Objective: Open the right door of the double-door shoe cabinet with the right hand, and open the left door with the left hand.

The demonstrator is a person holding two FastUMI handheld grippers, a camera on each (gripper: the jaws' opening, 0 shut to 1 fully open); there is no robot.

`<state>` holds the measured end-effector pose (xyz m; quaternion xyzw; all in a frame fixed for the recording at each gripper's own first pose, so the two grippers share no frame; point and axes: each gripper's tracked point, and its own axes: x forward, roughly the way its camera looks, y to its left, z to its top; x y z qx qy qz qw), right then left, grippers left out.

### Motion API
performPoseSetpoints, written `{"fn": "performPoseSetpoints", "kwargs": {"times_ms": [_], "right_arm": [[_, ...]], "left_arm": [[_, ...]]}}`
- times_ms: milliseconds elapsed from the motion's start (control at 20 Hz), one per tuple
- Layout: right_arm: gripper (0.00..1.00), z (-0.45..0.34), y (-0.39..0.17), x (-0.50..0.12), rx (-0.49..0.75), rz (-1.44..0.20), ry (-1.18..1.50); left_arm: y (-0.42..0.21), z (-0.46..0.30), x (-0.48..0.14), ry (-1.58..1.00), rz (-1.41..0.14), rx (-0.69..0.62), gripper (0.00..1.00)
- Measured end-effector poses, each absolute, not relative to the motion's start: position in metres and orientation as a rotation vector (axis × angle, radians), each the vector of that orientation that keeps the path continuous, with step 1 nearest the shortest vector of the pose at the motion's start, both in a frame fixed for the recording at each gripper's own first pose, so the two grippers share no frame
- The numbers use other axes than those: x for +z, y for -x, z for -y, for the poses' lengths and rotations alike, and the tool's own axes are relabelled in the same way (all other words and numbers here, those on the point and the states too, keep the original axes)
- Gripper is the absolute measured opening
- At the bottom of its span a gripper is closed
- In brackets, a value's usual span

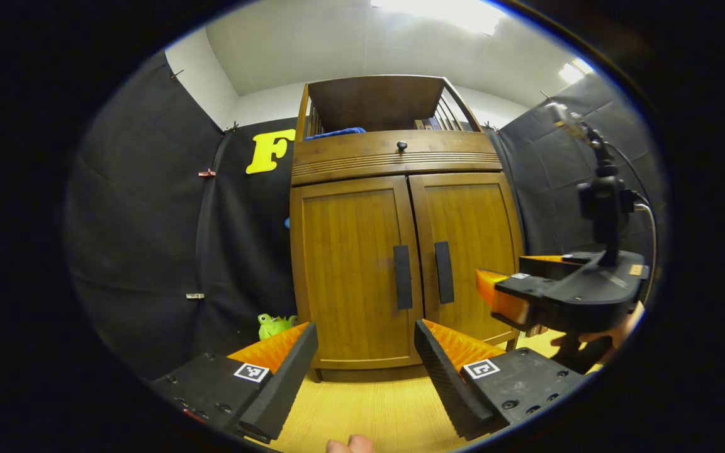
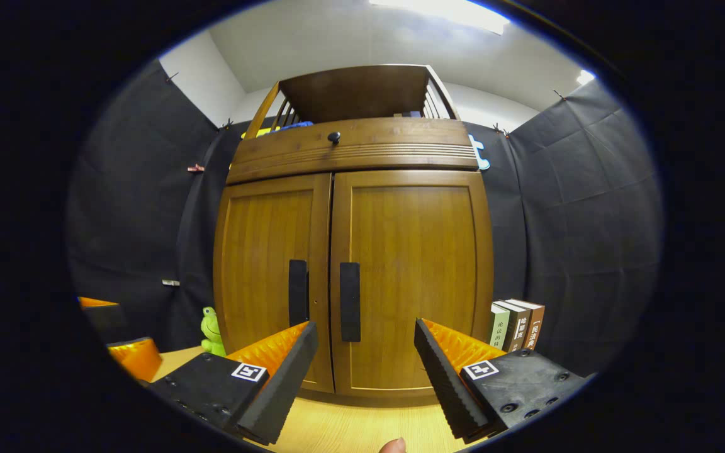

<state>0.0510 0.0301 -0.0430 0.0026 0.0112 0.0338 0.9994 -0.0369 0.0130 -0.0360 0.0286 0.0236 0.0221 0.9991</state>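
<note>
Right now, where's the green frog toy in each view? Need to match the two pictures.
Left gripper view: green frog toy sits low left, on the floor beside the cabinet's left bottom corner.
Right gripper view: it stands low left, again beside the cabinet's left edge.
Shared landmark: the right door's dark handle.

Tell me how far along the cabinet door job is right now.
Nothing is done yet: the right door and left door of the shoe cabinet both sit shut. In hand: the right gripper is open, facing the right handle without touching it; the left gripper is open, short of the left handle. Left: grip and pull each door.
</note>
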Motion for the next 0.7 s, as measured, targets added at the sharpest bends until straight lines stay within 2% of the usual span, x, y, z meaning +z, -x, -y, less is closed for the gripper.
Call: {"fn": "performPoseSetpoints", "kwargs": {"times_ms": [50, 300, 350, 400, 700], "right_arm": [[0.97, -0.033, -0.061, -0.049, 0.068, -0.032, 0.009], [0.97, -0.048, -0.111, -0.073, 0.082, -0.065, 0.030], [0.99, -0.049, -0.121, -0.076, 0.076, -0.067, 0.027], [0.97, -0.052, -0.130, -0.078, 0.075, -0.065, 0.025], [0.97, -0.058, -0.164, -0.081, 0.057, -0.058, 0.031]], "left_arm": [[0.041, -0.013, -0.040, -0.047, -0.060, 0.044, 0.96], [0.042, -0.022, -0.048, -0.030, -0.097, 0.053, 0.96], [0.042, -0.027, -0.046, -0.022, -0.097, 0.070, 0.92], [0.037, -0.031, -0.043, -0.010, -0.096, 0.078, 0.96], [0.034, -0.036, -0.046, 0.050, -0.093, 0.097, 0.96]]}}
